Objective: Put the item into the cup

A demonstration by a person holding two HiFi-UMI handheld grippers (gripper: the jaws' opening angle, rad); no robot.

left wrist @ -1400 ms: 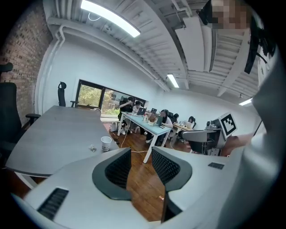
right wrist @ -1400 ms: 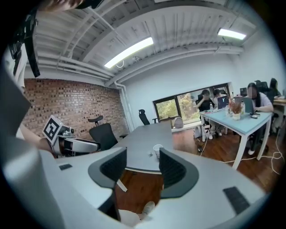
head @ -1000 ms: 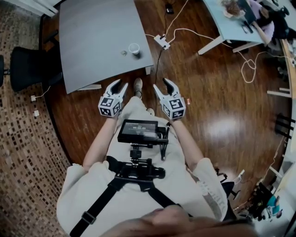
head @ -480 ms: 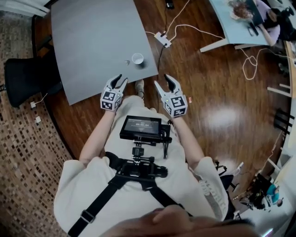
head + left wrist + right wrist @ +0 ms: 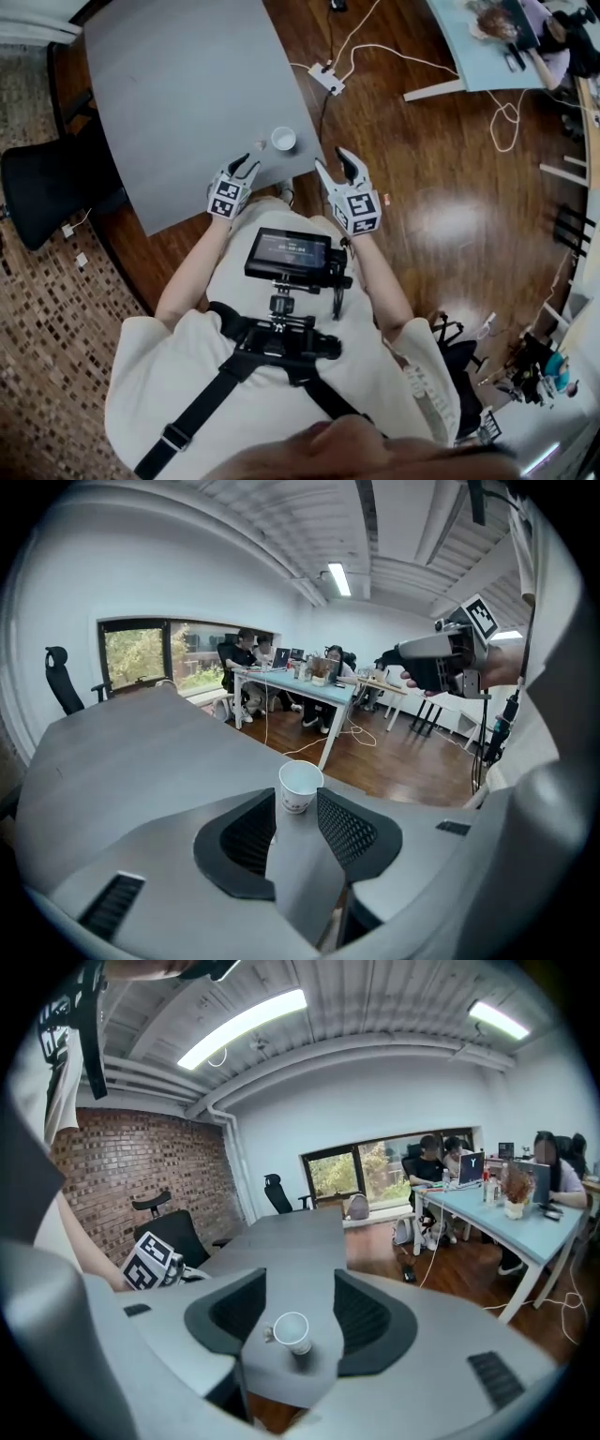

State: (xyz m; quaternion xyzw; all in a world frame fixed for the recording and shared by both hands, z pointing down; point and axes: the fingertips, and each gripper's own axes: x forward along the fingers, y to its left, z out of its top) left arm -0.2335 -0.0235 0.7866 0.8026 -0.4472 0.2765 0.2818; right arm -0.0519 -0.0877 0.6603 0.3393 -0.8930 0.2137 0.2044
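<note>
- A black office chair (image 5: 45,184) stood well to the left of the cup, off the far-left edge of the grey surface (image 5: 173,80).
- The left gripper (image 5: 247,164) hung over the near edge of the surface, just left of the cup and nearer to the person. Its jaws stood apart with nothing held between them. In the left gripper view, the cup (image 5: 300,787) showed beyond the open left gripper (image 5: 295,819), not touching either jaw.
- The small item (image 5: 260,145) lay on the surface just to the left of the cup, close beside it but apart. In the right gripper view the item (image 5: 269,1335) sat next to the cup's side.
- The white paper cup (image 5: 283,139) stood upright near the surface's near right corner, its mouth open.
- The right gripper (image 5: 333,161) was to the right of the cup, past the surface's edge and above the wooden floor (image 5: 422,187). Its jaws were also spread and empty. Its own view framed the cup (image 5: 292,1332) between and beyond the right gripper (image 5: 300,1288).
- A white power strip (image 5: 327,80) lay on the floor beyond and right of the cup.
</note>
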